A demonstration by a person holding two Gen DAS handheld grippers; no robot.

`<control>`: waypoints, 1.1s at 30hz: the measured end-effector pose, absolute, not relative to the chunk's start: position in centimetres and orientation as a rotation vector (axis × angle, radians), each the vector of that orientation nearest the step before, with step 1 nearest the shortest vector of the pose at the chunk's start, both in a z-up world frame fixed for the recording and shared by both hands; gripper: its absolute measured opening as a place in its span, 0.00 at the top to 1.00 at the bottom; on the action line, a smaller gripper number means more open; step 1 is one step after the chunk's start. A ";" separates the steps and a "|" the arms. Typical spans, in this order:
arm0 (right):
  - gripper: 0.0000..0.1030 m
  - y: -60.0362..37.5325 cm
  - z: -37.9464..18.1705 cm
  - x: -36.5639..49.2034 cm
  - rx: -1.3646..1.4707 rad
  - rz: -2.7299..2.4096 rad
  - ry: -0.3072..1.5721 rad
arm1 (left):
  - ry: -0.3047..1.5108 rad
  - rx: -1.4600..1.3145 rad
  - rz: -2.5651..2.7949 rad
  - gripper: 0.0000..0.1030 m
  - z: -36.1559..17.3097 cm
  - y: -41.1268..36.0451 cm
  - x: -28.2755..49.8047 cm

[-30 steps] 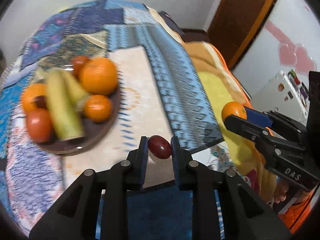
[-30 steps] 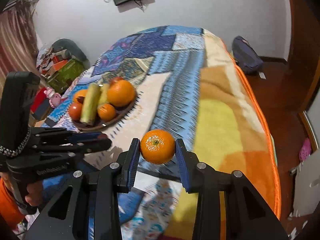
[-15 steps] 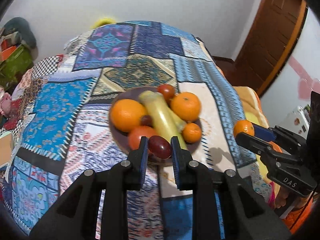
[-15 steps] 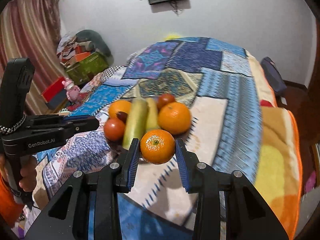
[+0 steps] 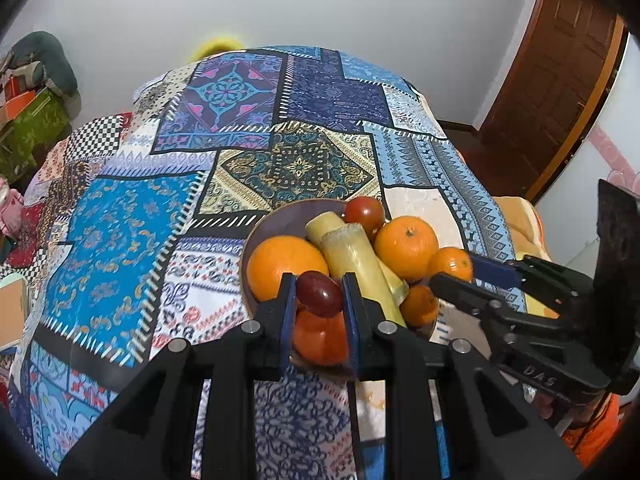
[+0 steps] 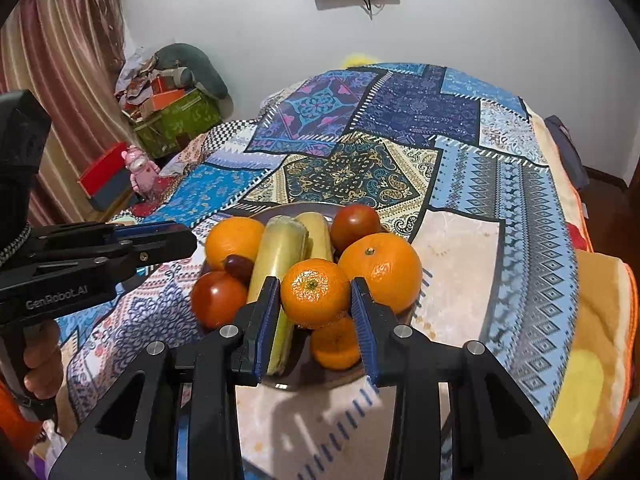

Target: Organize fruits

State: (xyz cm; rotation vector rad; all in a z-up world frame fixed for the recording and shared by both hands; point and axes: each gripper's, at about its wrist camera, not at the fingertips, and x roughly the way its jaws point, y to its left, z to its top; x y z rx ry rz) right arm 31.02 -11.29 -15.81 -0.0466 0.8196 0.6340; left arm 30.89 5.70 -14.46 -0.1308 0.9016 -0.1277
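Swinging both tools back over the plate (image 5: 256, 236), you held a grape (image 5: 319, 294) in the left gripper (image 5: 319, 300) and a mandarin (image 6: 315, 293) in the right gripper (image 6: 316, 300); both fruits hung above the pile, ready for release.

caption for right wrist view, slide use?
Right gripper holds a small mandarin over a brown plate already piled with fruit on a patchwork bedspread.
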 end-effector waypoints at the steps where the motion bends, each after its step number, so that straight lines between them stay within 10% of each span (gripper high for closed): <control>1: 0.68 -11.2 -16.0 31.3 -0.050 0.633 0.823 | 0.904 -0.132 -0.131 0.79 -14.6 5.6 31.2; 20: 0.66 -11.6 -16.9 32.7 -0.011 0.639 0.864 | 0.905 -0.161 -0.111 0.74 -15.2 5.6 33.5; 33: 0.66 -15.1 -7.7 26.7 0.006 0.601 0.652 | 0.663 -0.088 -0.052 0.74 -5.9 5.5 24.6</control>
